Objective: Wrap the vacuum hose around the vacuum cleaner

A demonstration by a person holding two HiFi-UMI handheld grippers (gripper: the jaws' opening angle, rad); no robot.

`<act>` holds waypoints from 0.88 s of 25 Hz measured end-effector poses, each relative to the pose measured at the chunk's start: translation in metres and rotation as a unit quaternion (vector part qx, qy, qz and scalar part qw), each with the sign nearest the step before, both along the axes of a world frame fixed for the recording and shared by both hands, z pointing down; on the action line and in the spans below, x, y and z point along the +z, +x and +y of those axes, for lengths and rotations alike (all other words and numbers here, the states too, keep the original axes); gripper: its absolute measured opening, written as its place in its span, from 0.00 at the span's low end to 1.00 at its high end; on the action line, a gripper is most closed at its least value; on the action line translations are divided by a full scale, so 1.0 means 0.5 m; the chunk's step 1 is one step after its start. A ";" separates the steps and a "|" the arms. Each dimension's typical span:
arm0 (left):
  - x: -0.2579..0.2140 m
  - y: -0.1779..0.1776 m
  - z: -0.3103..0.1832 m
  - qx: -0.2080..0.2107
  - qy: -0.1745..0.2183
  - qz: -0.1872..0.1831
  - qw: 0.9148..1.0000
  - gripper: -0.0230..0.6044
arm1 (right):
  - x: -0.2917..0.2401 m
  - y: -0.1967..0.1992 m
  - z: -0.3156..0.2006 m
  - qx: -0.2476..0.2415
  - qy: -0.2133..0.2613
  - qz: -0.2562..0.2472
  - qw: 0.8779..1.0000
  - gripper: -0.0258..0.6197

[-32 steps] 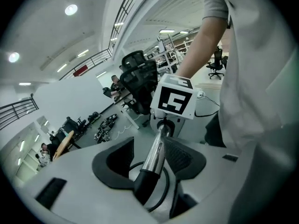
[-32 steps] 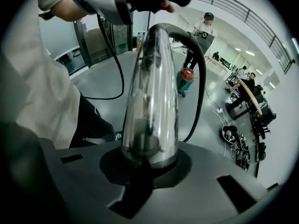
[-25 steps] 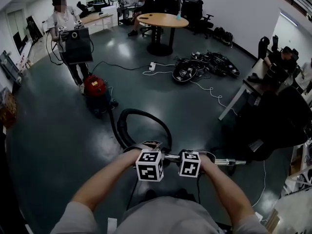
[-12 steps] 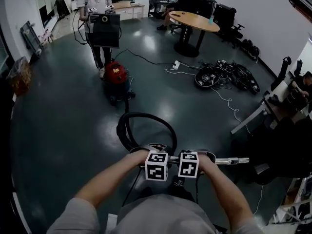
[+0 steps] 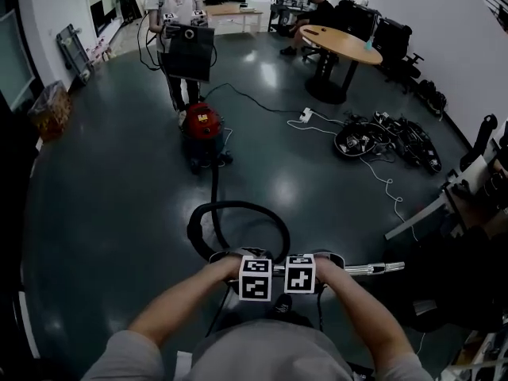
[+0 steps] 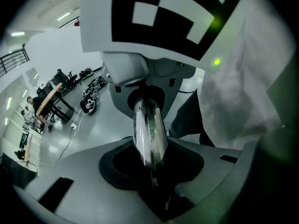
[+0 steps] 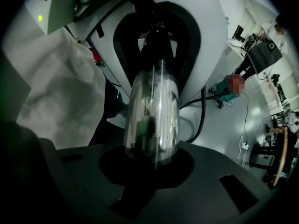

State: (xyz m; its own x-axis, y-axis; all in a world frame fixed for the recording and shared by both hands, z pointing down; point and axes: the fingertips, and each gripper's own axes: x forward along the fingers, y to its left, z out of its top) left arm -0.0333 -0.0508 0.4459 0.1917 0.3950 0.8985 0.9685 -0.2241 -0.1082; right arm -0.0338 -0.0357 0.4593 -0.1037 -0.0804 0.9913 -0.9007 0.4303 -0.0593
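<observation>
The red vacuum cleaner [image 5: 203, 129] stands on the dark floor ahead. Its black hose [image 5: 238, 210] runs toward me in a loop and ends at a chrome wand [image 5: 373, 269], held level in front of me. My left gripper [image 6: 152, 171] has the chrome wand [image 6: 148, 129] lying between its jaws; they have just been closing, and dark gaps still show on both sides of the wand. My right gripper [image 7: 152, 171], just to the right along the wand [image 7: 154, 120], is shut on it. The two marker cubes [image 5: 255, 278] sit side by side.
A person [image 5: 184, 30] holding a black box stands right behind the vacuum. At the back right is a round wooden table [image 5: 341, 44]. A white power strip [image 5: 305, 116] and a pile of black gear with cables [image 5: 385, 141] lie on the floor. A desk [image 5: 444, 205] is at right.
The view has swung, so the vacuum and the person sit further right and lower in the picture. Both grippers have sunk lower in the frame with the wand, and their cubes have drawn closer together.
</observation>
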 end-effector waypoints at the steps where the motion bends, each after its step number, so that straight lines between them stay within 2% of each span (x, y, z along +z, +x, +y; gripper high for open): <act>1: 0.004 0.014 0.002 -0.008 0.002 -0.001 1.000 0.27 | 0.004 0.016 0.000 -0.007 0.009 0.006 1.000 0.12; 5: 0.012 0.063 0.008 -0.042 0.009 -0.012 0.999 0.27 | 0.011 0.076 -0.001 -0.035 0.043 0.024 0.998 0.13; 7: 0.014 0.082 0.014 -0.059 0.010 -0.020 0.998 0.27 | 0.006 0.104 -0.002 -0.034 0.060 0.030 0.997 0.17; 10: 0.019 0.102 0.013 -0.089 0.000 -0.037 0.995 0.27 | -0.010 0.145 -0.007 -0.034 0.088 0.055 0.994 0.31; 15: 0.018 0.139 0.003 -0.149 -0.002 -0.046 0.988 0.26 | -0.079 0.197 0.018 -0.060 0.127 0.068 0.988 0.34; 19: 0.011 0.170 0.005 -0.199 -0.013 -0.040 0.979 0.26 | -0.132 0.246 0.033 -0.062 0.175 0.095 0.978 0.36; 22: 0.011 0.185 0.007 -0.236 -0.014 -0.037 0.971 0.26 | -0.209 0.279 0.042 -0.025 0.246 0.098 0.964 0.37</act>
